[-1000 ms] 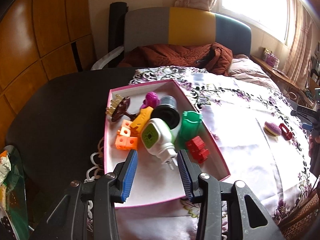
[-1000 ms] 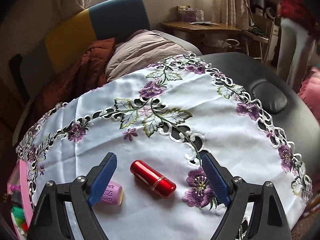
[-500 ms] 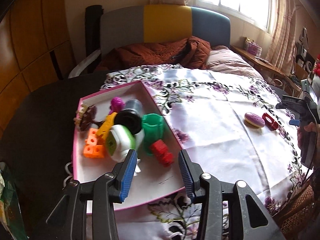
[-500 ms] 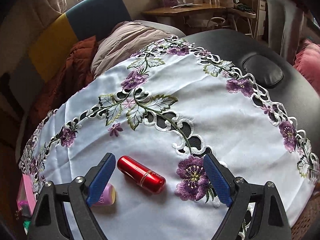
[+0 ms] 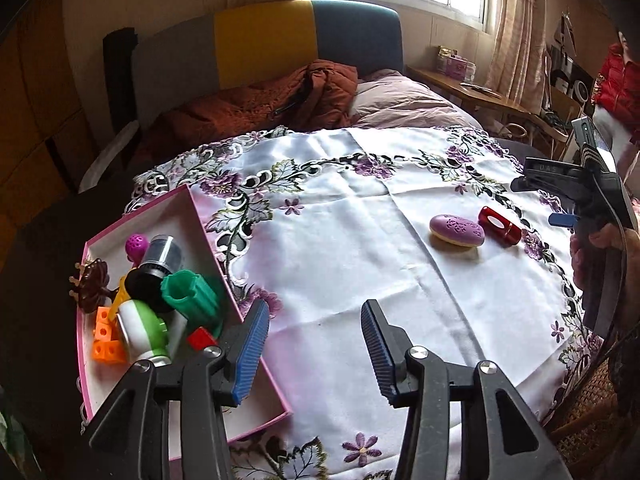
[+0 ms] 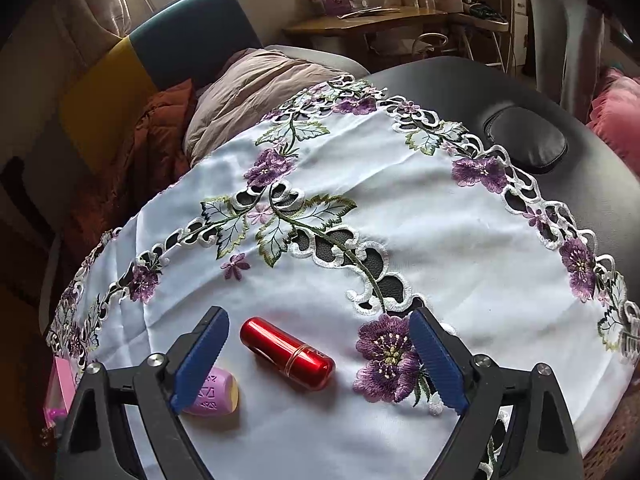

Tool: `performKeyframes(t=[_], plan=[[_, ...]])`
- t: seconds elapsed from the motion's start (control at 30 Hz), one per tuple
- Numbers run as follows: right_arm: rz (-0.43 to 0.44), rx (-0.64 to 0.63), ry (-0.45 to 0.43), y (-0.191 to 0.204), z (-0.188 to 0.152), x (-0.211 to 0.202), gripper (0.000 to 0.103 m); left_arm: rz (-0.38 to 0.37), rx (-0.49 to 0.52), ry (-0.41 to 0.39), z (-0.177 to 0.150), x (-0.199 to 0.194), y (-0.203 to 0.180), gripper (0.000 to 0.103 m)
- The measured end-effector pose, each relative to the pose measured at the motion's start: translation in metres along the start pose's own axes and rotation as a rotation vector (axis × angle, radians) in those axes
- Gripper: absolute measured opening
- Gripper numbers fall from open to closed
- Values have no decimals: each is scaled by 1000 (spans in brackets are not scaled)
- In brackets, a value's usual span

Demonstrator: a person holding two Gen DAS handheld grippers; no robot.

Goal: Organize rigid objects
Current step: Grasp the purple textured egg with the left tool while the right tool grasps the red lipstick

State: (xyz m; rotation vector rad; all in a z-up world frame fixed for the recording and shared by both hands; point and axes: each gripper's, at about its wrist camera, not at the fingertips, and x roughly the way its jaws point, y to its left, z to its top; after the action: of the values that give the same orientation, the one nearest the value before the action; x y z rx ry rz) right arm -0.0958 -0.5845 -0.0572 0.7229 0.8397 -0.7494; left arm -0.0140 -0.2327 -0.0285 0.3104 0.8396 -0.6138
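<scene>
- The right tool (image 6: 320,354) is spread wide, empty, low over the white cloth (image 6: 460,264) on the worktop.
- The red tube (image 6: 287,354) lies between its fingers, touching neither.
- The purple piece (image 6: 212,394) sits just beside the tube, partly behind the left finger.
- The left tool (image 5: 314,350) is open and empty, near the pink box (image 5: 188,216) of toys.

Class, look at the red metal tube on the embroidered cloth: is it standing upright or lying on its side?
Lying on its side. The red tube rests lengthwise on the cloth, between the open right claw's fingers, untouched.
</scene>
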Motion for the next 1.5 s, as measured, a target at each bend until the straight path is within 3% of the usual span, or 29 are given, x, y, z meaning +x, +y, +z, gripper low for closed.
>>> performKeyframes(t=[0.47,0.67,0.9,1.07,1.3,1.37,1.4,1.5], plan=[[27,54,-16,-6,4,-4,94,-145,56,74,32,54,-49,65],[50,77,-5,-9,5,-2,95,-242,95,119,49,85,-82,79],[75,85,11,-9,5,0,95,-250,193,122,68,112,-127,87],[87,109,15,-13,6,0,95,-226,244,149,77,137,-148,88],[91,113,15,-14,8,0,96,-208,227,185,81,165,-154,88],[88,108,17,-13,8,0,96,-202,211,211,81,174,-152,86],[87,107,19,-13,8,1,96,-212,204,208,80,175,-150,77],[80,105,21,-14,8,3,96,-248,202,185,74,168,-141,77]])
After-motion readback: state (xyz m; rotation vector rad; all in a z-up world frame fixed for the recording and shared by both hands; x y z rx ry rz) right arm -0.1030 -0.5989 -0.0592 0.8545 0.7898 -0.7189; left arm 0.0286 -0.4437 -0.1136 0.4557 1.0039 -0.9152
